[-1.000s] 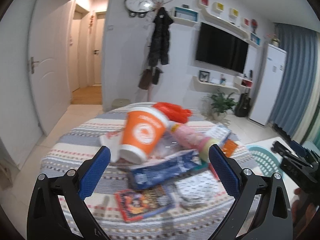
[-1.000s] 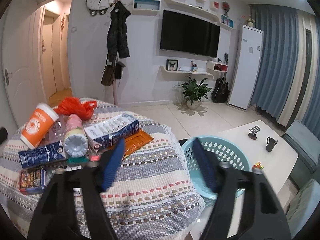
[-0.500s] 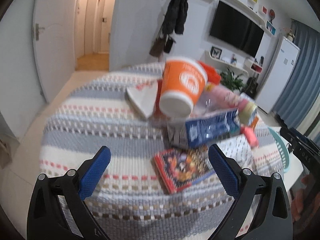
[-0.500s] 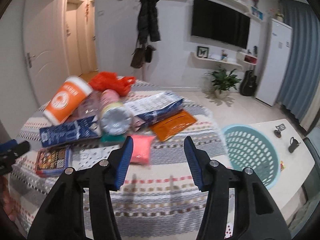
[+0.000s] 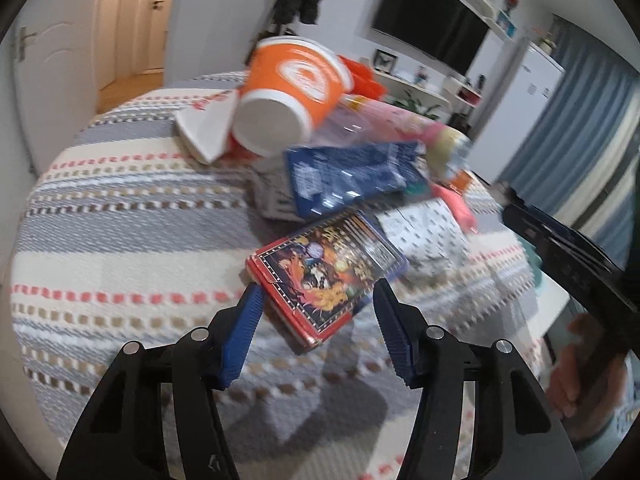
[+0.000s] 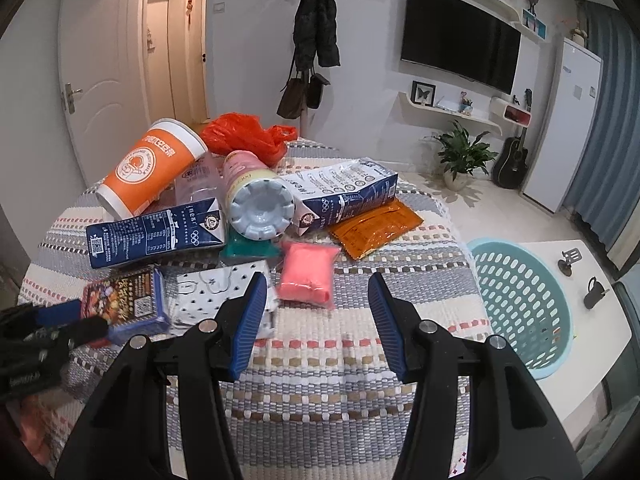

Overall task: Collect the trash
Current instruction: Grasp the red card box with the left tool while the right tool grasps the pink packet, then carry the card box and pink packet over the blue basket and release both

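Observation:
Trash lies heaped on a round table with a striped cloth (image 6: 320, 360). An orange cup (image 6: 152, 172) is tipped over two blue cartons (image 6: 156, 232), a pink bottle (image 6: 256, 196), an orange sachet (image 6: 376, 228) and a red bag (image 6: 244, 136). A red-and-blue printed box (image 5: 324, 268) lies nearest the left side. My left gripper (image 5: 318, 290) points down at it, jaws closing, with the box's near corner between the pads and no clear press. My right gripper (image 6: 317, 280) hangs open above the cloth, just short of a pink packet (image 6: 308, 276).
A teal laundry basket (image 6: 520, 300) stands on the floor right of the table, beside a white low table (image 6: 600, 320). A white patterned wrapper (image 6: 224, 284) lies by the right gripper's left finger. A folded white paper (image 5: 204, 128) sits behind the cup.
The left gripper sank and tilted down onto the printed box, and its jaws narrowed from wide open to either side of it. The right gripper dipped toward the pink packet.

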### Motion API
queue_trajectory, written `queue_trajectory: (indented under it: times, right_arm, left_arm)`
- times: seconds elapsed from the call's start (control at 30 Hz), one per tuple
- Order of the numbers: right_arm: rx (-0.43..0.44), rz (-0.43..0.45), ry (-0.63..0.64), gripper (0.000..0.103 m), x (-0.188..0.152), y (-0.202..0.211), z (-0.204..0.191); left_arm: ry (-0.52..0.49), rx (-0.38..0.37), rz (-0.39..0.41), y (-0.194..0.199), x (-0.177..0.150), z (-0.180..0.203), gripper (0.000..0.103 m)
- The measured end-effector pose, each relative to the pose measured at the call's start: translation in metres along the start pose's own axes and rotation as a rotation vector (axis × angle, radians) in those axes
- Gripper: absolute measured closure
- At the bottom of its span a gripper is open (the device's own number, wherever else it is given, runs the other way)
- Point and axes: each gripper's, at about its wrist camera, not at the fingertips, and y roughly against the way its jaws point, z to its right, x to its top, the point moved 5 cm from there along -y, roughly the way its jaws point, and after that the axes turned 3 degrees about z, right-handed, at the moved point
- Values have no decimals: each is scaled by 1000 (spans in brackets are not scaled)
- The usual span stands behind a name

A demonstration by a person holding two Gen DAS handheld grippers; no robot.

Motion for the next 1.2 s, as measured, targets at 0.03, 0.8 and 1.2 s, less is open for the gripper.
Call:
queue_trajectory:
  times: [0.03, 0.8, 1.2]
  right_arm:
    - [2, -3, 1, 54, -1, -1, 0]
    - [119, -138, -89, 45, -9, -40, 37]
    - [188, -251, -97, 45, -3, -90, 26]
  left_arm:
    - [-10, -20, -16, 1, -4, 6, 48]
    - [-285, 89, -98, -68, 25, 52, 36]
    - [-147, 94, -19, -37, 16, 43, 41]
